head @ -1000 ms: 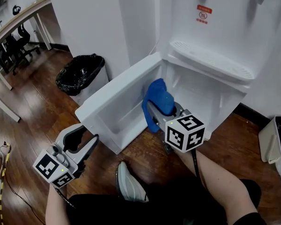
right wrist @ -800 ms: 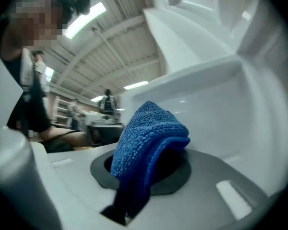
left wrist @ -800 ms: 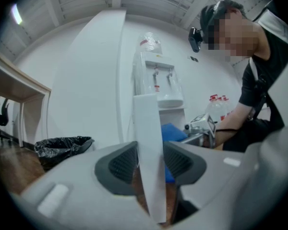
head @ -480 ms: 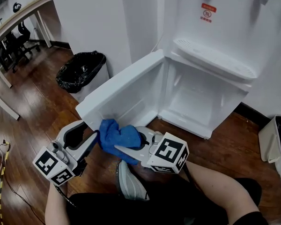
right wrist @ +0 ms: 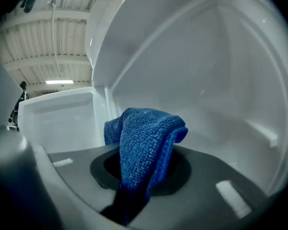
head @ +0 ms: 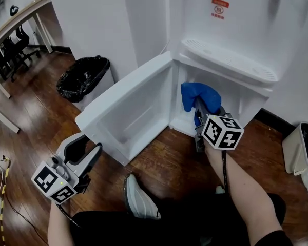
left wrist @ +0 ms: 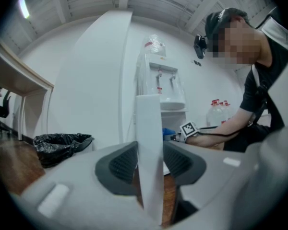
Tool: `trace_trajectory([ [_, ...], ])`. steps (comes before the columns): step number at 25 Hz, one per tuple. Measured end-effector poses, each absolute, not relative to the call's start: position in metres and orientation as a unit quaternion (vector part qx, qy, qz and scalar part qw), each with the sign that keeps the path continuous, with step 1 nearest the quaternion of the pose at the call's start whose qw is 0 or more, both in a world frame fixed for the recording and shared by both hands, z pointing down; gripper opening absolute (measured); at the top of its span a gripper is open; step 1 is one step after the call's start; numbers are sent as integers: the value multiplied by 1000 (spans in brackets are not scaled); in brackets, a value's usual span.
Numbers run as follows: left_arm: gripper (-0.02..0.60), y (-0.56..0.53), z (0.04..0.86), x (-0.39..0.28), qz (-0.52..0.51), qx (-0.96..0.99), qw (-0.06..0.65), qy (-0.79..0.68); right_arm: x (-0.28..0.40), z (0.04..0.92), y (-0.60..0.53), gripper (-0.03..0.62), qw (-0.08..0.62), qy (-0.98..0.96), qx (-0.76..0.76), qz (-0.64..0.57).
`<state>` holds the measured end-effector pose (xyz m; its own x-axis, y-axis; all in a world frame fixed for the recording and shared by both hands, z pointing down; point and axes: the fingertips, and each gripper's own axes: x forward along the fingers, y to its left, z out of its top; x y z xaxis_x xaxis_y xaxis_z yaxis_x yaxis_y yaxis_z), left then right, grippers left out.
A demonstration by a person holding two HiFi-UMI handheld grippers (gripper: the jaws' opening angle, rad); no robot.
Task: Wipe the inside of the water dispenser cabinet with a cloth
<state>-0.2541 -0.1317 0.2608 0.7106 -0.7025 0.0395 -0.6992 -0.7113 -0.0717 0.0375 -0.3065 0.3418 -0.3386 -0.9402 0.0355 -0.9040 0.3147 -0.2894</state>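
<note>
Moved: right tongs (head: 199, 106), clamping blue cloth (head: 195, 92), back inside cabinet (head: 236, 99).
Left tongs (head: 87, 150): narrow, pinching door (head: 128, 104) edge.
Nearby: black-bagged bin (head: 84, 77) beside door.
Left gripper view only: water jugs (left wrist: 215, 113).

The right gripper (head: 199, 106) reaches into the open cabinet (head: 235, 99) of the white water dispenser (head: 236, 29), with a blue cloth (head: 194, 92) bunched at its tip. The left gripper (head: 90, 143) sits low at the outer edge of the swung-open door (head: 128, 111), near a black-lined bin (head: 84, 78) on the wooden floor (head: 36, 117).

A black-bagged bin (head: 85, 76) stands on the wooden floor (head: 36, 111).
</note>
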Motion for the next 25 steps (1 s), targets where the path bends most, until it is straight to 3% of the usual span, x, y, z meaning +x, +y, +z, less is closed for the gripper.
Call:
trace_trajectory([
  [3,169,-132,261,-254,-30,-925,26,379,-1,351,-294,87,33,844,-524,-111],
  [8,169,-133,261,-252,-27,-925,23,377,-136,374,-221,87,-49,939,-333,-69],
  [15,167,-135,260,-254,-15,-926,13,378,-241,332,-79,87,-9,997,-68,-25],
  [20,167,-135,261,-258,-13,-922,9,388,-236,353,-97,87,-40,994,-99,-9],
  [25,166,-135,261,-256,-13,-922,8,386,-131,380,-228,87,-55,939,-335,-52],
])
